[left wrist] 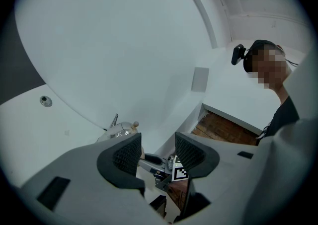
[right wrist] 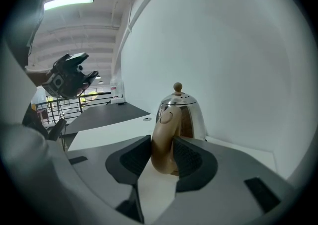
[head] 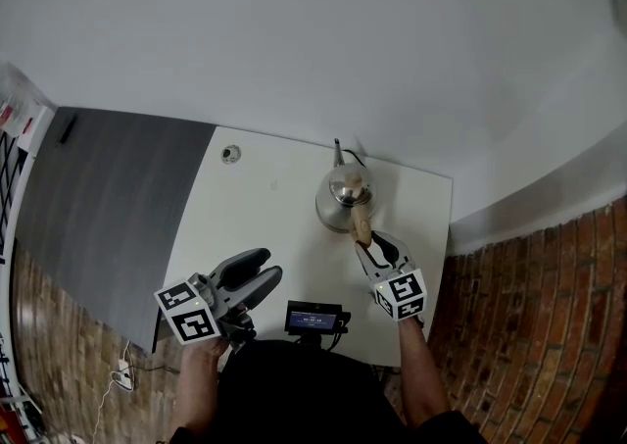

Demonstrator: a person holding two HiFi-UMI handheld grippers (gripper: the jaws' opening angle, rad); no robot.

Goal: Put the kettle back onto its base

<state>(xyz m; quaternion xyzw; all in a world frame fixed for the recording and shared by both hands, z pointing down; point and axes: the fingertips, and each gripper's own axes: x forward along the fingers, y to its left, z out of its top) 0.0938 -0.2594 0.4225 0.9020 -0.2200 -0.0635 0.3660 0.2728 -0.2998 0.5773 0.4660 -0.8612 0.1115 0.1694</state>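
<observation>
A shiny steel kettle (head: 340,193) with a wooden knob stands near the far right of the white table (head: 250,212), a thin black cord rising behind it. My right gripper (head: 365,239) reaches in from the near side and is shut on the kettle's tan wooden handle (head: 361,225). In the right gripper view both pads press the handle (right wrist: 163,142), with the kettle body (right wrist: 188,114) just beyond. The kettle's underside is hidden and no separate base shows. My left gripper (head: 265,272) hovers open over the near left of the table, nothing between its fingers (left wrist: 130,153); the kettle (left wrist: 119,129) shows past them.
A small black device with a lit screen (head: 315,318) sits at the table's near edge. A round cable hole (head: 231,153) is at the far left. A dark grey table (head: 108,207) adjoins on the left, a white wall runs behind, and brick floor (head: 549,315) lies to the right.
</observation>
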